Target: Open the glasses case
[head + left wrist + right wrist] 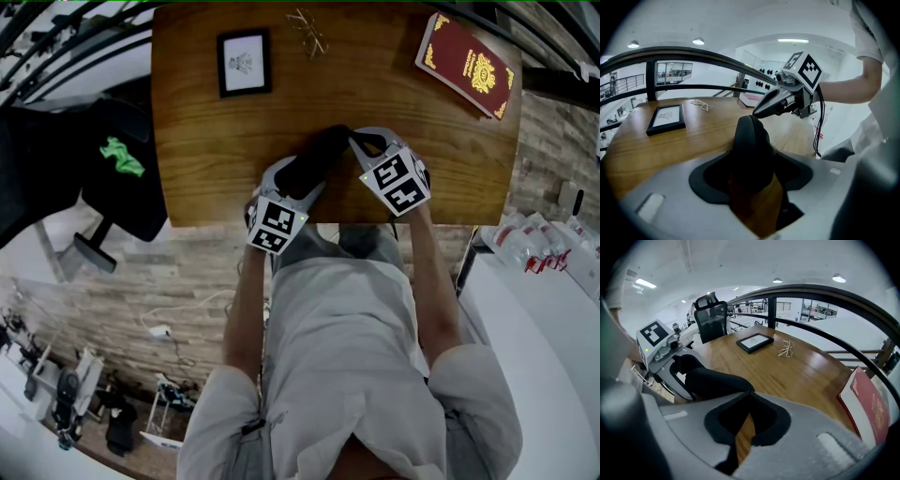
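While our left gripper (750,176) clamps its dark pads around one end of the black, rounded hard-shell glasses case (751,140), the case rises out of its jaws and is anchored there. We judge that to be the reason for the grip: one end is fixed so the other can be worked. Our right gripper (749,397) has its jaws drawn narrow, tips together on the opposite end of the case, apparently pinching the lip of the lid. We see no gap along the seam, so we take the case as not yet opened. In the head view it lies slantwise between the two grippers, over the near part of the brown wooden table (206,141), though we cannot tell whether it rests on the wood. The table's near edge runs just behind both grippers, close to our body, so pulling back offers little room. Ahead, the middle of the table is bare, which leaves space for the lid to swing. The small black-framed picture (245,63) sits toward the far left, the thin wire-rimmed spectacles (307,33) lie at the far edge, and the red booklet with gold ornament (466,64) occupies the far right corner. All three are well apart from the case.
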{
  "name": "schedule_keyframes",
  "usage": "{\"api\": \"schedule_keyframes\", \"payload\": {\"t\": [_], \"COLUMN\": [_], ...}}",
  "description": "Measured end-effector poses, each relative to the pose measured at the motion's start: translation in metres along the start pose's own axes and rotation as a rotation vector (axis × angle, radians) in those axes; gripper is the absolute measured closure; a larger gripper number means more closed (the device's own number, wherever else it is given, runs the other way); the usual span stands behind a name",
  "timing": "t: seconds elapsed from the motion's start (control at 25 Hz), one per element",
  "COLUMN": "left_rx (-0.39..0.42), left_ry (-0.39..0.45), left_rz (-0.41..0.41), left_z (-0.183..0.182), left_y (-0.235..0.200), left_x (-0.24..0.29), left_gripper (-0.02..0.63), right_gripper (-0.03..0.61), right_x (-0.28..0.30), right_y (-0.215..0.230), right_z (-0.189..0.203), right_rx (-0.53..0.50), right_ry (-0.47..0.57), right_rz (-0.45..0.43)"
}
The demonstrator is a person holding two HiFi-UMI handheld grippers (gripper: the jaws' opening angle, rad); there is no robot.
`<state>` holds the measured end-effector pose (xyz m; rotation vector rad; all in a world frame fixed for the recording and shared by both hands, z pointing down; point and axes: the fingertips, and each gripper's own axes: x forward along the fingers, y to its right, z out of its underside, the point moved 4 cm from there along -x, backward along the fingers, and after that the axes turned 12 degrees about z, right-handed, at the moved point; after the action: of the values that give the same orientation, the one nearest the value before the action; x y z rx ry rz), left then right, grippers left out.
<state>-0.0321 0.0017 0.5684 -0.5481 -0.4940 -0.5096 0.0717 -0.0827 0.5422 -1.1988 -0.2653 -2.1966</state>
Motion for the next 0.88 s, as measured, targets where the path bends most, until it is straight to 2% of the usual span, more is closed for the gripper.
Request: {"api": "schedule_keyframes", "payload": {"t": [0.88], "left_rx": [-0.041], "left_ry": [-0.024], "left_rz": [0.011], "left_z": [0.017], "left_y": [-0.002], "left_x": [0.006], "left_gripper": [0.311], "right_gripper": [0.575], "right_x": [0.027], "right_y": [0.01], "right_z": [0.01], "right_rx": [0.09], "right_ry": [-0.062], "right_rz": [-0.078]}}
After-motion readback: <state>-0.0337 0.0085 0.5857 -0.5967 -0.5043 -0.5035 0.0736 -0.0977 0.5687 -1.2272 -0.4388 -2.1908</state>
